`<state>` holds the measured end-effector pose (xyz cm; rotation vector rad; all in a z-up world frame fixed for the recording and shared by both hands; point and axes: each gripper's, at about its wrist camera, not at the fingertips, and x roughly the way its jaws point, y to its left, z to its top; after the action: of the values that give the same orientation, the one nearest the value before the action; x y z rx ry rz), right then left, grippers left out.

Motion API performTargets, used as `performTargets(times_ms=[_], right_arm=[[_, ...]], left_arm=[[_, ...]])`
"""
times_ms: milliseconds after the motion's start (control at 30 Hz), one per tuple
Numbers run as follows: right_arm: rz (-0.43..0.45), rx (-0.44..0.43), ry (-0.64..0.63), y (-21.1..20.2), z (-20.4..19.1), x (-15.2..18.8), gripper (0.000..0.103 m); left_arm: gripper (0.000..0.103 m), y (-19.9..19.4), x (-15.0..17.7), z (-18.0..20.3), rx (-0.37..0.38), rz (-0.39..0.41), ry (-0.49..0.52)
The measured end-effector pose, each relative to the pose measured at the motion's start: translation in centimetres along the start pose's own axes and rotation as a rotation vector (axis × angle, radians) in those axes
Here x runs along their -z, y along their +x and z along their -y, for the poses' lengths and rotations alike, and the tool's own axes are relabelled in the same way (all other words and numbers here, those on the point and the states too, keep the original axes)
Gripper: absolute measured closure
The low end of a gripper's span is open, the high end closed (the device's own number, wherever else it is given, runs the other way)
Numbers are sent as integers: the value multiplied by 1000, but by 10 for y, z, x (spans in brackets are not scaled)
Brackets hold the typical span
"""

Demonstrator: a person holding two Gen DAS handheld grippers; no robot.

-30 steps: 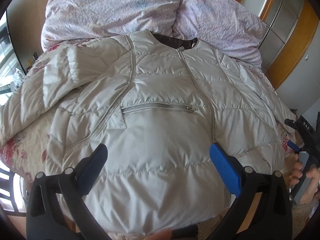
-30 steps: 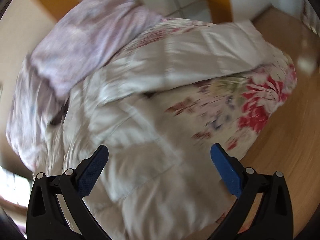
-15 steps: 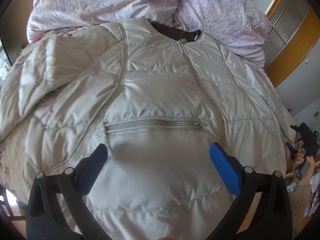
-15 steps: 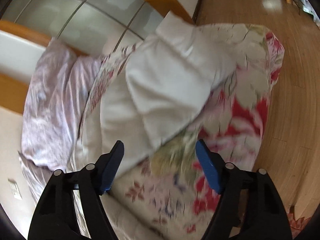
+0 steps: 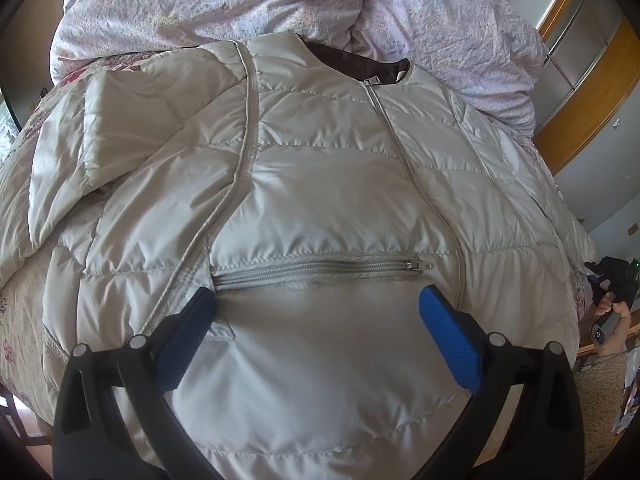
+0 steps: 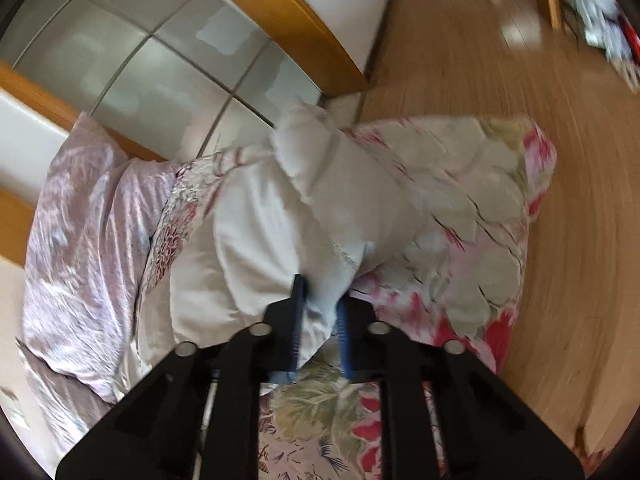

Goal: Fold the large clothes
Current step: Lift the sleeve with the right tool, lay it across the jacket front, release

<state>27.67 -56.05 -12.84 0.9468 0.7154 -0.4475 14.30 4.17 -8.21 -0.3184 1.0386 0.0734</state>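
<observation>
The jacket [image 5: 320, 208] lies flat, front up, on the bed [image 6: 472, 240], no body fold made yet. The right tool [image 6: 320, 320] has just closed on a sleeve [image 6: 340, 208] (its first fold, I judge), while the left tool [image 5: 316, 332] hangs wide open, empty, above the hem.

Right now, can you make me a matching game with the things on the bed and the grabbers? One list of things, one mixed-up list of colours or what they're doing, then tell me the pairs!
Things:
1. jacket
2. duvet
3. left gripper
4. right gripper

Colours or states:
A. jaws spread wide above the pocket zip
B. pale lilac, bunched at the head of the bed
C. cream, quilted, spread flat with its front up
D. jaws just closed, pinching a cream sleeve

Pairs: 1-C, 2-B, 3-A, 4-D
</observation>
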Motion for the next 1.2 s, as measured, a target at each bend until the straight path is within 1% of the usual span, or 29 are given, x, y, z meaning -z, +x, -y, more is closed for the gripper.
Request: performTargets(times_ms=[100,167,267,300,367,433,533,567,600,700,767,867,933,1000,1067,1200], right_arm=[[45,-17,-101,-12,-31,1,94],[64,-57,-169,-21,-55,3,95],[72,-148,-294,-35,-104,14,95],[71,-179,-354,-41,-125,23,95],[73,-225,-431,-49,-152,37,95],[61,-293,-518,-58,-184,56,95],[11,-384,-612,-64,-226,89,95],[-3,-403,-627,-67,-232,98,95],[-31,-438,-656,-68,-246,111,95],[-97,-520,-723,-72,-274,145,95],[-151,-572,-770,-73,-292,170,95],[-266,-637,-833,-67,-314,213,95],[-316,-651,-858,-62,-321,235,95],[-365,-643,-889,-53,-327,260,95],[-417,-618,-913,-41,-327,285,95],[-472,-554,-964,-23,-329,328,95]], left_arm=[[2,-1,-1,-3,6,8,-7],[2,-1,-1,-6,11,10,-13],[2,-3,1,-11,16,19,-21],[2,-3,1,-11,15,21,-21],[2,-5,2,-14,11,24,-25],[2,-6,3,-19,10,27,-39],[2,-8,6,-26,7,42,-53],[2,-9,7,-27,-2,42,-56],[2,-9,7,-30,-12,41,-61],[2,-12,8,-36,-10,40,-72],[2,-13,9,-40,-5,37,-81],[2,-15,11,-45,22,36,-85],[2,-17,12,-47,32,43,-83],[3,-19,14,-48,33,49,-81],[3,-22,16,-51,21,62,-83],[3,-28,17,-58,-3,90,-91]])
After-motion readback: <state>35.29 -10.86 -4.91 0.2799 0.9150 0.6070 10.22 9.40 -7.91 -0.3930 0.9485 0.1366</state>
